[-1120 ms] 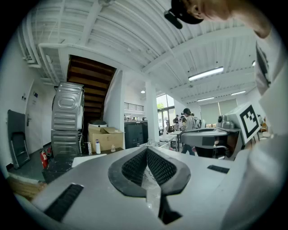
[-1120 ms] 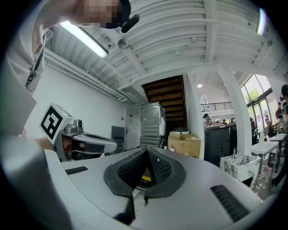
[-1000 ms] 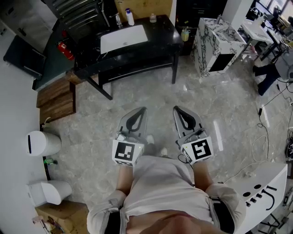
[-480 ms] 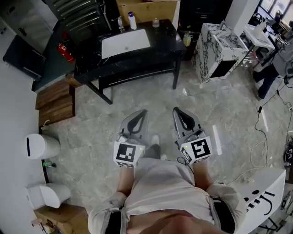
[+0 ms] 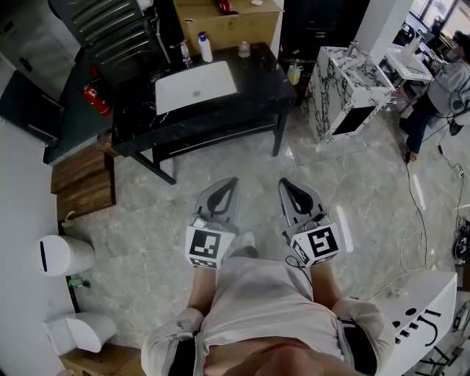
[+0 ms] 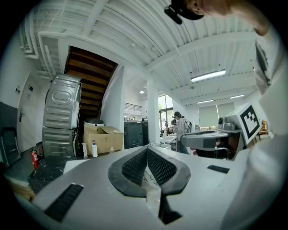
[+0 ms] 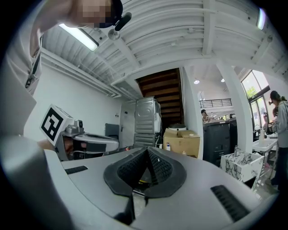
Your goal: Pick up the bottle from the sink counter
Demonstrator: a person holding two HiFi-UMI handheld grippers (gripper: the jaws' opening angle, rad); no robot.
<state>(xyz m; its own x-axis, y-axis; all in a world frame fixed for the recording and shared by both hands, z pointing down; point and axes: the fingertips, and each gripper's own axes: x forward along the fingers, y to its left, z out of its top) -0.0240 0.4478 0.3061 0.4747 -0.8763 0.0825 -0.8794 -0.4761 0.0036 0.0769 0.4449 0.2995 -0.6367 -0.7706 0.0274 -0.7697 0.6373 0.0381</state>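
A white bottle with a blue cap (image 5: 205, 47) stands at the back of the black sink counter (image 5: 261, 70), behind the white basin (image 5: 195, 76). It shows small in the left gripper view (image 6: 94, 148) and the right gripper view (image 7: 168, 146). Both grippers hang close to the person's body, far short of the counter, over the marble floor. My left gripper (image 5: 229, 181) is shut with nothing between its jaws. My right gripper (image 5: 285, 178) is also shut and empty. Their tips point toward the counter.
A small jar (image 5: 244, 49) and a faucet (image 5: 183, 51) also stand on the counter. A marble-patterned cabinet (image 5: 344, 79) stands to its right, a cardboard box (image 5: 228, 18) behind it, a fire extinguisher (image 5: 92, 98) to its left. A person (image 5: 440, 88) stands far right.
The view has shifted slightly and the counter sits a little differently in the frame, as the person moves over the floor. Both grippers keep their pose and stay shut.
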